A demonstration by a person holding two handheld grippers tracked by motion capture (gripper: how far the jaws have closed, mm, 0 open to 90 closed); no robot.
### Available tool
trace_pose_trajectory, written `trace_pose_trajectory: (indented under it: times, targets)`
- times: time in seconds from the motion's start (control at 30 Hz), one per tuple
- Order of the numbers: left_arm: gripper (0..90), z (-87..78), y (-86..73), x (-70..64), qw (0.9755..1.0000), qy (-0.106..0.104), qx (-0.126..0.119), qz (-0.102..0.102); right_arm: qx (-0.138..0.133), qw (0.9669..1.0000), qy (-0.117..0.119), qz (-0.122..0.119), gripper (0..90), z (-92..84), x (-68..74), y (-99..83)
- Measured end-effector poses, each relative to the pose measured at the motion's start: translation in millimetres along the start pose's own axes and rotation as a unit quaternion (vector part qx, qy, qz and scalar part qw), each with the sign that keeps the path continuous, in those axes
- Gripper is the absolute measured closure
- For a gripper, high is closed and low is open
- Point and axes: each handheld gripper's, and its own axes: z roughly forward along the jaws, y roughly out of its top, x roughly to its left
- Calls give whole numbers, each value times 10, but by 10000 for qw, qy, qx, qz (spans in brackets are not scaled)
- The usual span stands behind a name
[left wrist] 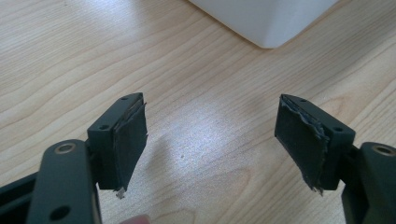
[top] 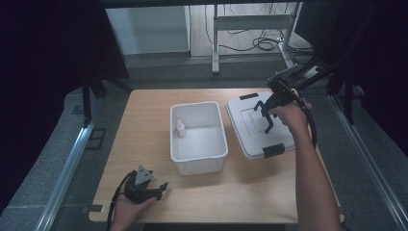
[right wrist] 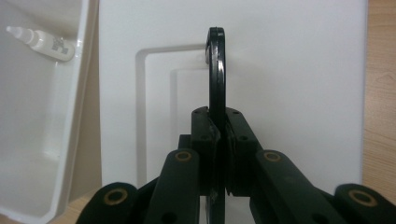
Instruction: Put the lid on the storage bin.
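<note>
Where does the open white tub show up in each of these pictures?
High view: the tub sits mid-table, just left of the flat lid.
Left gripper view: one corner of the tub shows at the top edge, beyond the open claw.
Right gripper view: the tub runs along the left side, with a small bottle inside.
Shared landmark: the wooden table.

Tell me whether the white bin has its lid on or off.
Off. The white bin stands open with a small dropper bottle inside; its lid lies flat on the table beside it, under the right gripper.
</note>
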Motion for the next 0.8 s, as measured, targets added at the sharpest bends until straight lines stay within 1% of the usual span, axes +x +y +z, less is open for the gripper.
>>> trace_pose_trajectory:
  times: [0.07,0.17,0.3,0.43,0.5,0.57,0.63,0.67,0.8]
  targets:
    - [254,1,0,0,10000,4,-1,1,-17,10000,59,3,848,-32,32,10]
    - [254,4,-1,0,10000,1,12,4,-38,10000,89,-3,848,-53,53,17]
    - [254,6,-7,10,10000,4,25,-6,-81,9999,127,-73,848,-95,86,21]
    - [254,2,-9,16,10000,9,20,-18,-182,9997,169,-84,848,-220,109,20]
    - [254,1,-9,15,10000,11,24,-14,-213,9995,206,-80,848,-245,116,16]
    - [254,-1,-8,19,10000,15,41,-5,-238,9995,190,-95,848,-302,136,12]
    - [254,0,-9,21,10000,14,32,-17,-288,9993,234,-77,848,-368,152,10]
    - [254,0,-10,23,10000,18,35,-16,-288,9993,234,-77,848,-368,152,10]
    - [254,2,-12,28,10000,11,33,-34,-344,9991,237,-83,847,-469,198,21]
